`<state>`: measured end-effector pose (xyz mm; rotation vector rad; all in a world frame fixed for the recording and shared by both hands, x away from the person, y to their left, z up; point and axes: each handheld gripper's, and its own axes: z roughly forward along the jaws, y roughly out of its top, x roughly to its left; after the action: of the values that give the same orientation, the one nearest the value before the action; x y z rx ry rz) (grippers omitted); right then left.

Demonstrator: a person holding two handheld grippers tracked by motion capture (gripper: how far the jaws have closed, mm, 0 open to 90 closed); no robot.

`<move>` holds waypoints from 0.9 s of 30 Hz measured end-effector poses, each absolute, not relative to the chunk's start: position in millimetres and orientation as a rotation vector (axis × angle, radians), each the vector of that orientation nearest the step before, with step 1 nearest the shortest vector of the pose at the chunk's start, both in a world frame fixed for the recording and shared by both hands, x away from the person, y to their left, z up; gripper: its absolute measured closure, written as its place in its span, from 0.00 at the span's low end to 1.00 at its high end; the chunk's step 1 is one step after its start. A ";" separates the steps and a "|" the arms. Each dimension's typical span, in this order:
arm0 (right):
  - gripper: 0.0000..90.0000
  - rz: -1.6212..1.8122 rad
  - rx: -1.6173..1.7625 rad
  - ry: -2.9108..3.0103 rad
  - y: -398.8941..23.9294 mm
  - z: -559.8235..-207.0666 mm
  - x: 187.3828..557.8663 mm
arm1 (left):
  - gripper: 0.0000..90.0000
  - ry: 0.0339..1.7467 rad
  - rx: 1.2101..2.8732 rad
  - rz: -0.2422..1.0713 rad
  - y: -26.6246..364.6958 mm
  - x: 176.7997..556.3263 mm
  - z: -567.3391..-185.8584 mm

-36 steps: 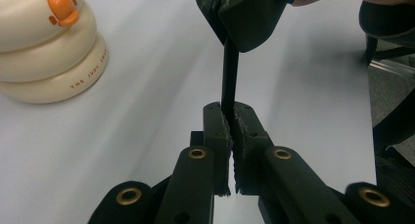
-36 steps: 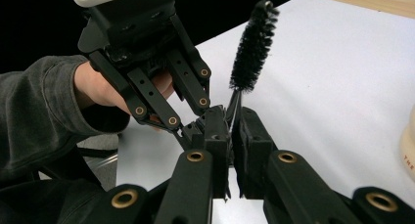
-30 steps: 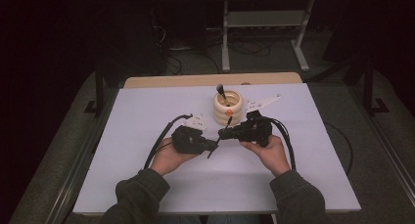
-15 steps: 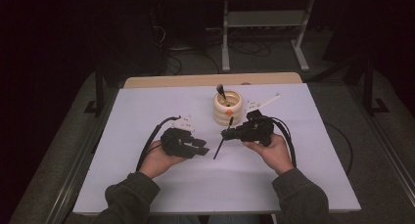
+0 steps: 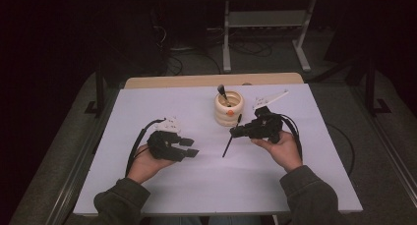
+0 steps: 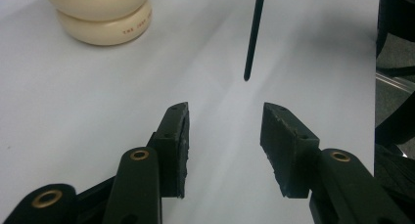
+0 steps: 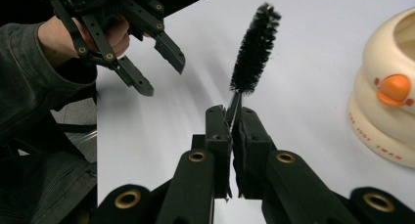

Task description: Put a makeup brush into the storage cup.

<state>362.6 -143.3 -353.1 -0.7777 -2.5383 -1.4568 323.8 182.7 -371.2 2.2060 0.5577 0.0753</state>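
Between the jaws of the right gripper [image 7: 234, 131] sits a thin black brush [image 7: 254, 50], clenched at its wire stem just below the bristles; in the right gripper view the bristled head stands up past the jaw tips, tilted slightly to the right. From the high view the right gripper [image 5: 239, 132] is held above the white bench [image 5: 196, 185] with its jaws pointing toward the middle, and the brush [image 5: 231, 136] runs as a slim dark rod slanting through them, its lower end reaching down toward the person's side of the bench. That lower end shows in the left gripper view as a thin black rod [image 6: 253, 35] coming down from the top edge, its tip ahead of the jaws and apart from them.

Over on the other side, the left gripper [image 6: 224, 136] has its jaws spread wide with nothing between them, only bare bench surface. In the high view the left gripper [image 5: 189, 147] lies low in the left hand [image 5: 145, 163], well apart from the right one, with its black cable looping back beside the wrist.

Just beyond the right gripper stands a cream ringed holder [image 5: 229, 107] with an orange knob on its side and a dark-tipped tool [image 5: 222, 93] standing in it. A flat white part [image 5: 270, 97] lies on the bench to its right.
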 end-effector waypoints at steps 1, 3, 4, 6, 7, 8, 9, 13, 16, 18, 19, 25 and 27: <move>0.94 -1.456 -0.777 -2.544 -144.1 -352.1 363.2 | 0.59 0.558 2.211 0.082 184.9 323.4 -371.0; 0.94 -1.458 -0.779 -2.548 -145.3 -349.8 364.4 | 0.58 0.568 2.209 0.089 189.1 322.2 -371.1; 0.94 -1.455 -0.778 -2.549 -145.9 -348.4 364.9 | 0.58 0.574 2.201 0.090 190.7 321.4 -371.4; 0.94 -1.457 -0.780 -2.563 -147.1 -345.8 366.0 | 0.57 0.579 2.200 0.099 194.4 320.7 -371.3; 0.94 -1.457 -0.785 -2.563 -148.0 -344.3 366.5 | 0.55 0.578 2.199 0.104 196.0 320.5 -371.3; 0.94 -1.456 -0.790 -2.565 -149.0 -342.5 366.9 | 0.54 0.578 2.195 0.102 197.0 320.0 -371.4; 0.94 -1.459 -0.790 -2.567 -149.9 -341.2 367.4 | 0.54 0.580 2.195 0.106 199.0 318.9 -371.5; 0.94 -1.467 -0.808 -2.576 -154.0 -331.4 371.3 | 0.51 0.584 2.194 0.123 204.4 316.6 -372.5; 0.94 -1.484 -0.807 -2.586 -156.8 -323.2 375.3 | 0.49 0.595 2.171 0.128 208.2 314.7 -372.9; 0.94 -1.494 -0.812 -2.583 -158.0 -318.1 378.3 | 0.48 0.604 2.159 0.127 210.4 313.4 -373.8; 0.94 -1.497 -0.813 -2.587 -158.5 -315.6 379.6 | 0.48 0.607 2.159 0.130 211.5 313.3 -374.1; 0.94 -1.515 -0.824 -2.588 -161.4 -302.0 388.1 | 0.45 0.630 2.145 0.125 214.8 311.5 -376.1; 0.94 -1.513 -0.828 -2.604 -161.5 -296.6 393.1 | 0.44 0.627 2.150 0.135 216.8 311.6 -376.0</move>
<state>393.1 -161.5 -296.6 -0.8276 -2.6037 -1.5127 311.6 216.8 -376.0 2.1503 0.6274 0.1353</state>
